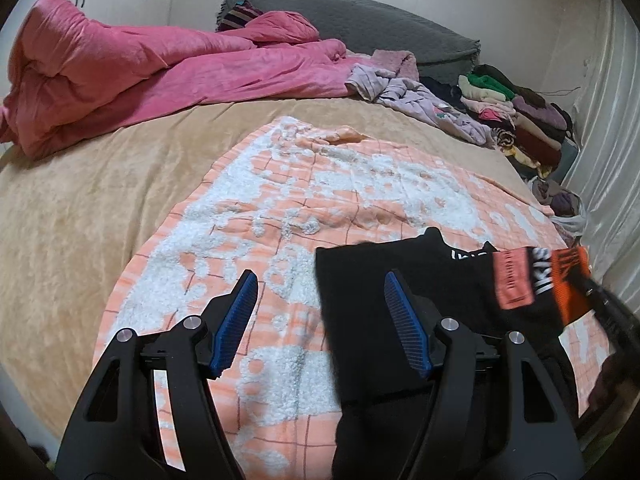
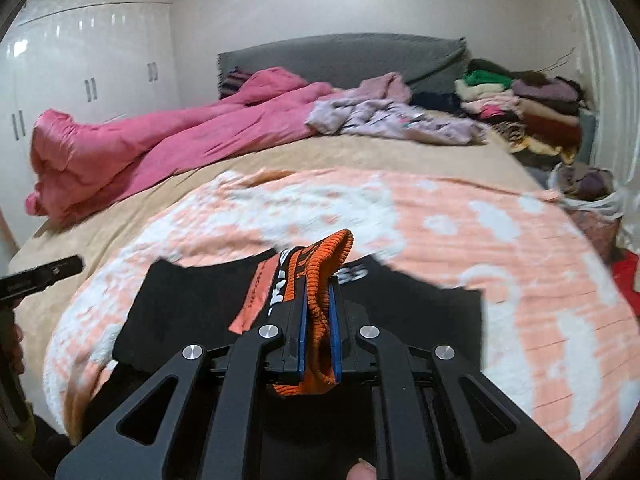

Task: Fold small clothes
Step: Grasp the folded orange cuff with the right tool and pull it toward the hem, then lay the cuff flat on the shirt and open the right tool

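A small black garment (image 1: 404, 280) with an orange ribbed waistband (image 1: 570, 284) lies on an orange-and-white fleece blanket (image 1: 320, 184) on the bed. My left gripper (image 1: 320, 286) is open and empty, its right finger over the garment's left part. My right gripper (image 2: 319, 280) is shut on the orange waistband (image 2: 320, 264) and holds it above the black cloth (image 2: 192, 300), which drapes below. A salmon label (image 2: 250, 308) hangs beside the waistband. The right gripper's body shows blurred at the right edge of the left wrist view (image 1: 612, 312).
A pink duvet (image 1: 132, 68) lies bunched at the bed's far left. Lilac clothes (image 1: 416, 100) and a pile of folded clothes (image 1: 516, 116) sit at the far right by the grey headboard (image 1: 360, 24). A bag of clothes (image 2: 588, 188) sits off the right edge. White wardrobes (image 2: 80, 60) stand beyond.
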